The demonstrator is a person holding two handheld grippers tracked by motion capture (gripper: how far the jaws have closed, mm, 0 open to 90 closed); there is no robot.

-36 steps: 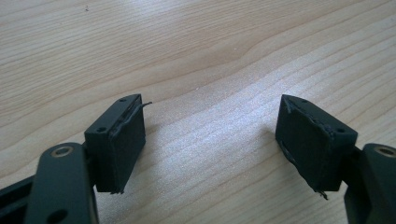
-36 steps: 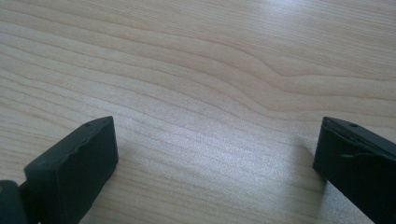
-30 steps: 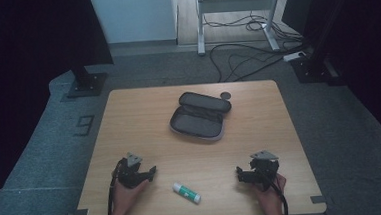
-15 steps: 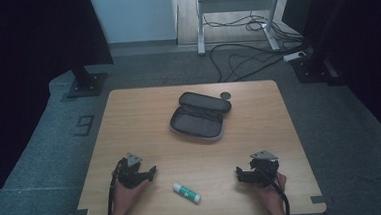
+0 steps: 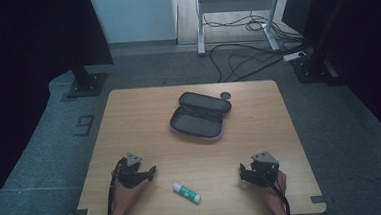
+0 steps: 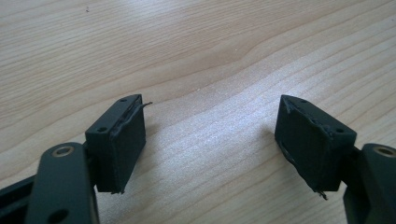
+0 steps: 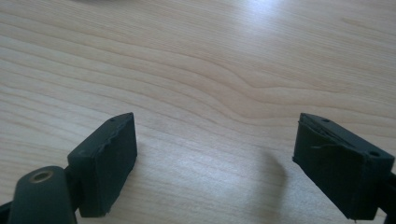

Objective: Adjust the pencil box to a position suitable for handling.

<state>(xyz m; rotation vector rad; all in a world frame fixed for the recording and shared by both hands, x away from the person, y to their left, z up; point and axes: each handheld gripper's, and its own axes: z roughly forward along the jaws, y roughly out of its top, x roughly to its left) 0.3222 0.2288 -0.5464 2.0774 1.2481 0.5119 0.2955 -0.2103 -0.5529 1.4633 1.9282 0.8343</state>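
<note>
Resting on the wooden table (image 5: 139,120) near its front left, my left gripper (image 5: 151,172) is held by a hand and points right. Its jaws stand open over bare wood (image 6: 212,105). At the front right, my right gripper (image 5: 242,172) points left, also open over bare wood (image 7: 217,119); its jaws have just been closing a little, with nothing between them. Between the two grippers, near the front edge, lies a white glue stick (image 5: 186,192) with a green label. An open grey pencil case (image 5: 200,116) sits at mid-table.
A small dark round object (image 5: 225,95) lies just behind the pencil case. Beyond the table are a metal stand (image 5: 232,4) and floor cables (image 5: 245,59). Black panels stand at the left (image 5: 34,42) and right (image 5: 353,22).
</note>
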